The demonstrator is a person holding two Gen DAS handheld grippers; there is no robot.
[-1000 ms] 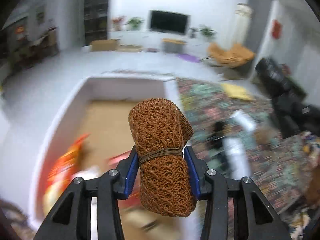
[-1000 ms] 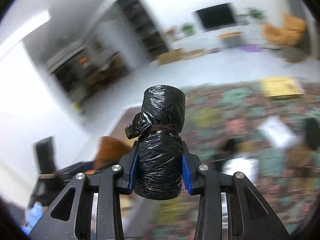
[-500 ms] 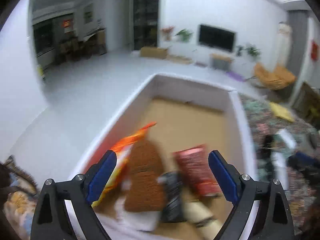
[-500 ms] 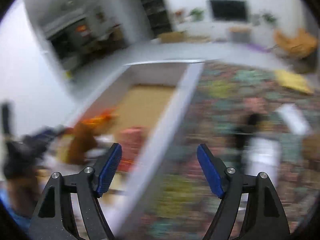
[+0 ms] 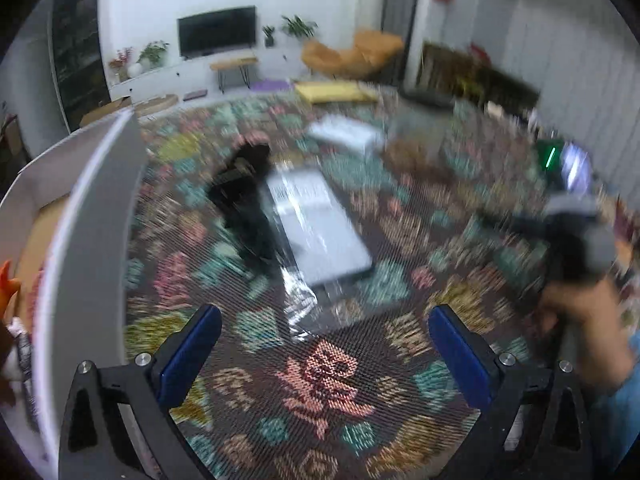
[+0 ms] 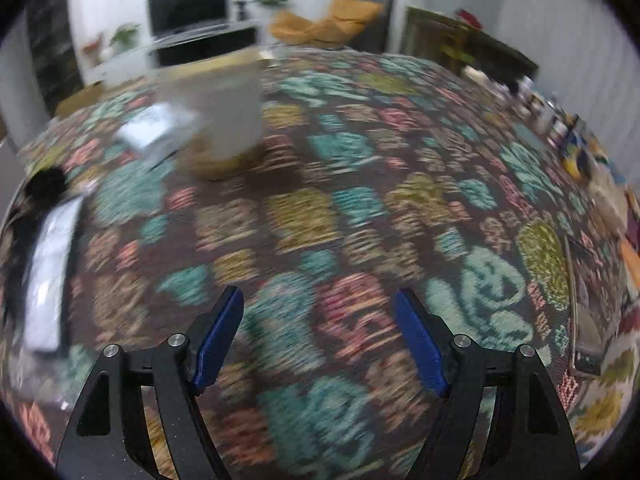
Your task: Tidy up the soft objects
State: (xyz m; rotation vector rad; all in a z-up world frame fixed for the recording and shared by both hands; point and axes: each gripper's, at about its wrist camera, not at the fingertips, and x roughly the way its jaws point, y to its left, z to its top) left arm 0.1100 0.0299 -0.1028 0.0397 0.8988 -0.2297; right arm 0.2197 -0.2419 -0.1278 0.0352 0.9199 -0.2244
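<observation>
My left gripper (image 5: 324, 344) hangs over a patterned rug (image 5: 320, 380), its jaws opening wide with nothing between them. Ahead of it on the rug lie a black soft bundle (image 5: 244, 200) and a grey plastic-wrapped pack (image 5: 320, 232), side by side. A smaller white pack (image 5: 344, 134) lies farther back. My right gripper (image 6: 320, 332) is open and empty above bare rug (image 6: 300, 216). In its view the black bundle (image 6: 44, 184) and the grey pack (image 6: 48, 272) sit at the far left, blurred.
The white box's wall (image 5: 92, 240) rises along the left, an orange packet (image 5: 6, 280) just inside. A hand (image 5: 580, 312) holds the other tool at the right. A blurred white tub (image 6: 224, 112) stands ahead, and small clutter (image 6: 580, 152) lines the rug's right edge.
Both grippers let go of their rolls, the brown knitted one and the black plastic one, at the white box. Both have since swung right and down over the rug with jaws wide.
</observation>
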